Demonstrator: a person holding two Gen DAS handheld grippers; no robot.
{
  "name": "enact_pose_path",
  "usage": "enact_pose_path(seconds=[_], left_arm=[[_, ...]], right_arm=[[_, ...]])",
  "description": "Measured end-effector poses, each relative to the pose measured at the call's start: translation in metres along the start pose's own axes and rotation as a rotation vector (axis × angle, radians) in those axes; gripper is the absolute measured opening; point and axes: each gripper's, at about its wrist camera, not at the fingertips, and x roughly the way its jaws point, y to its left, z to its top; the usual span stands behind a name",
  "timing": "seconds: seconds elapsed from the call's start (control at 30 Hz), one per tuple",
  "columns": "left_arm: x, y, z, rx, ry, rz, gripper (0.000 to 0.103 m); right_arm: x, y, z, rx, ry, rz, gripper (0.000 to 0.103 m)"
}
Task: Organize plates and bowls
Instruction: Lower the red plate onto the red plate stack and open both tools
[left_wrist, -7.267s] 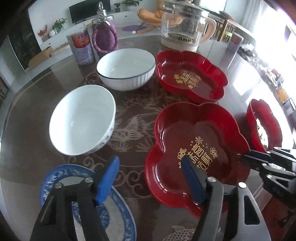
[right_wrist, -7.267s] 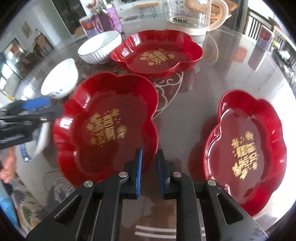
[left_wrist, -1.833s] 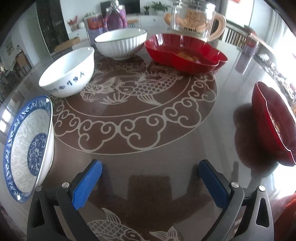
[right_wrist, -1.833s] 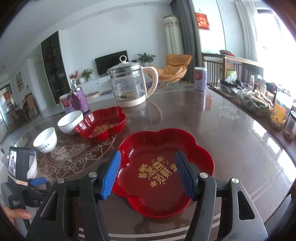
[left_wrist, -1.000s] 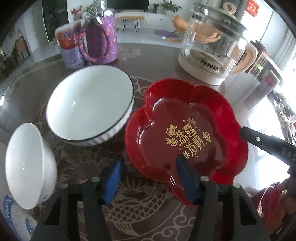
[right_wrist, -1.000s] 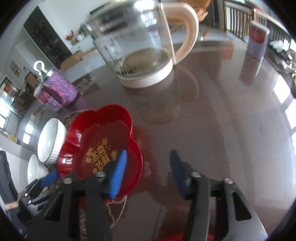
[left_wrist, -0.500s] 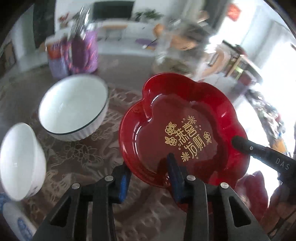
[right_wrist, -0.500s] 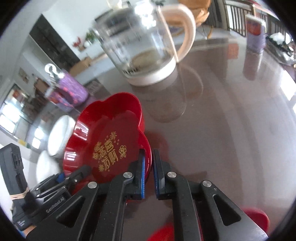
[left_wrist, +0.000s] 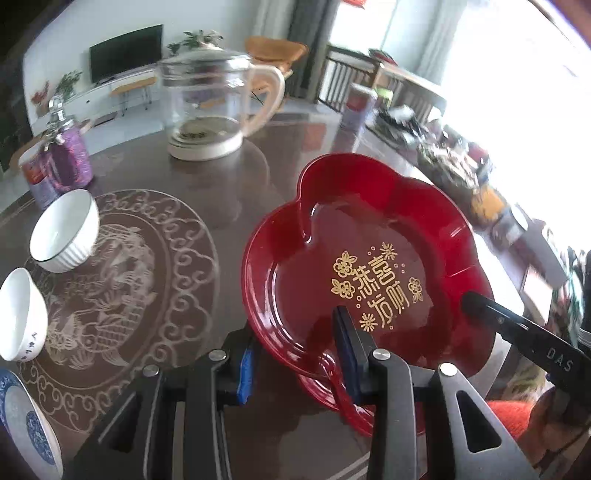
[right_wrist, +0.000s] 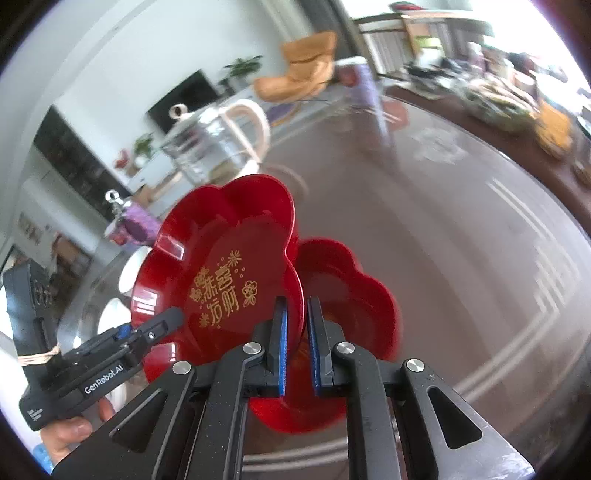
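A red flower-shaped plate (left_wrist: 369, 236) with gold lettering hangs tilted above the table, held from two sides. My left gripper (left_wrist: 295, 363) is shut on its near rim. My right gripper (left_wrist: 476, 299) pinches its right edge. In the right wrist view the same red plate (right_wrist: 229, 258) stands steeply tilted, with my right gripper (right_wrist: 297, 343) shut on its rim and my left gripper (right_wrist: 162, 325) biting the opposite side. A second red plate (right_wrist: 354, 295) lies on the table just below; its rim (left_wrist: 343, 402) shows under the held one.
A ribbed white bowl (left_wrist: 64, 230), a smaller white bowl (left_wrist: 22, 317) and a blue patterned plate (left_wrist: 26, 432) sit at the left. A glass kettle (left_wrist: 210, 107) and a purple jar (left_wrist: 66, 158) stand at the back. Clutter (left_wrist: 454, 158) lines the right edge.
Both grippers closed on the red plate's rim, lifted it off the table and carried it rightward, away from the white bowls, to above the other red plate.
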Motion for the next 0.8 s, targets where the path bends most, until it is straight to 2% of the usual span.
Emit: enact_pose_path(seconds=[0.2, 0.4, 0.57, 0.8], left_arm=[[0.013, -0.024, -0.019, 0.054, 0.051, 0.029, 0.038], [0.01, -0.031, -0.025, 0.079, 0.05, 0.056, 0.042], [0.006, -0.039, -0.032, 0.112, 0.05, 0.073, 0.047], [-0.002, -0.051, -0.042, 0.157, 0.046, 0.07, 0.052]], right_arm=[[0.007, -0.021, -0.008, 0.038, -0.039, -0.044, 0.011], [0.026, -0.026, -0.01, 0.008, -0.058, -0.059, 0.011], [0.032, -0.021, -0.008, -0.031, -0.107, -0.082, 0.017], [0.027, -0.013, 0.003, -0.098, -0.195, -0.087, 0.03]])
